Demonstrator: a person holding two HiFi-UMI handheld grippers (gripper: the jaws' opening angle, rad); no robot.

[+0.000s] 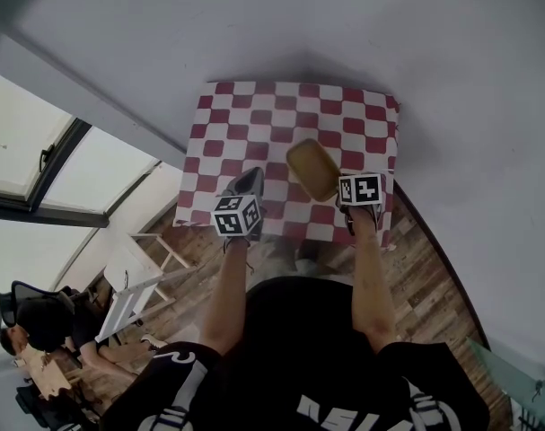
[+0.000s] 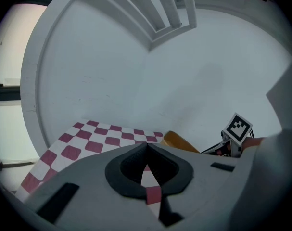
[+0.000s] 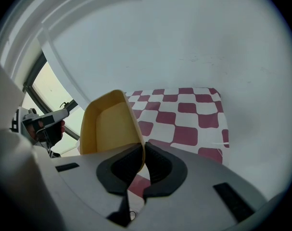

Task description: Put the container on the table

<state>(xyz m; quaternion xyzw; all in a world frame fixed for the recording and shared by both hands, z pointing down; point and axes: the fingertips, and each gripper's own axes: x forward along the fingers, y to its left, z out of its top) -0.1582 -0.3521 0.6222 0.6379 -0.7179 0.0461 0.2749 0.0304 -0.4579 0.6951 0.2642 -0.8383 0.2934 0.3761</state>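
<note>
A shallow yellow container (image 1: 312, 169) hangs tilted over the near right part of the table's red-and-white checked cloth (image 1: 254, 124). In the right gripper view my right gripper (image 3: 142, 153) is shut on the container's (image 3: 109, 124) thin side wall, which stands up between the pads. I cannot tell whether the container touches the cloth. My left gripper (image 1: 251, 182) hovers over the cloth's near edge, left of the container and apart from it. In the left gripper view its (image 2: 146, 147) tips meet with nothing between them, and the container (image 2: 180, 141) shows to its right.
The table stands against a pale wall (image 1: 362, 34). A window (image 1: 39, 160) fills the left side. On the wooden floor (image 1: 416, 268) to the left stands a white wooden frame (image 1: 137, 281). A seated person (image 1: 39, 330) is at lower left.
</note>
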